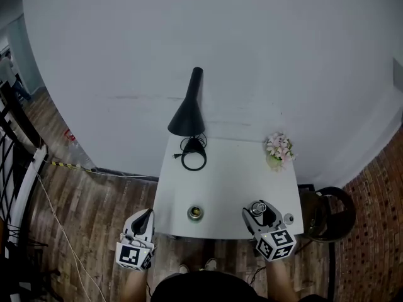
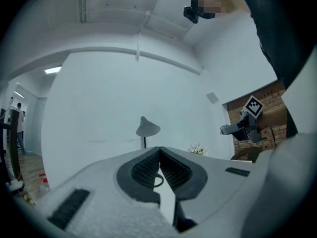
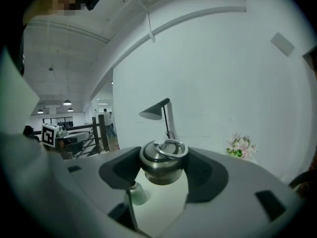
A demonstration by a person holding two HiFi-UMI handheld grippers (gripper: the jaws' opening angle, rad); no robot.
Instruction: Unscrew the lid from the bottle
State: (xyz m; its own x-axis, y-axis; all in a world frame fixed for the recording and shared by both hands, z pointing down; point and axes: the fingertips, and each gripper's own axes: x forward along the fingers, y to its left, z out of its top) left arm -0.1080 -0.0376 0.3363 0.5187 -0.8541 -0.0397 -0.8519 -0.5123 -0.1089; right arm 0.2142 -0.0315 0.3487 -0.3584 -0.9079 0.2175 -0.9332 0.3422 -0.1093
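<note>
1. The left gripper (image 1: 147, 214), of white plastic with black ribbed pads, is held off the table's left side, over the brown plank floor (image 1: 94, 212). Its cube (image 1: 133, 255) bears black-and-white square marker patterns. In the left gripper view its jaws (image 2: 159, 155) are pressed together with nothing between them.
2. The round metal bottle (image 1: 195, 213) stands upright on the near edge of the white rectangular table (image 1: 233, 168), between the two grippers. Its mouth is open, with a brassy rim around a dark inside.
3. The right gripper (image 1: 259, 210) carries a like-patterned cube (image 1: 275, 244) and is over the table's near right corner. It is clamped on the bottle's lid (image 1: 256, 207), well apart from the bottle.
4. In the right gripper view the lid (image 3: 162, 163) is a rounded dome of brushed steel. It has a dark band near the top and a flat-lying wire ring on the crown, and the black pads (image 3: 121, 175) press on its sides.
5. A small pale round thing (image 1: 288, 218), too small to tell, lies just beside the right gripper.
6. Farther back stands a matt black lamp with a cone shade (image 1: 189, 115), its black cord coiled (image 1: 194, 158) at its foot.
7. A pink and white flower bunch (image 1: 279, 148) is at the far right corner.
</note>
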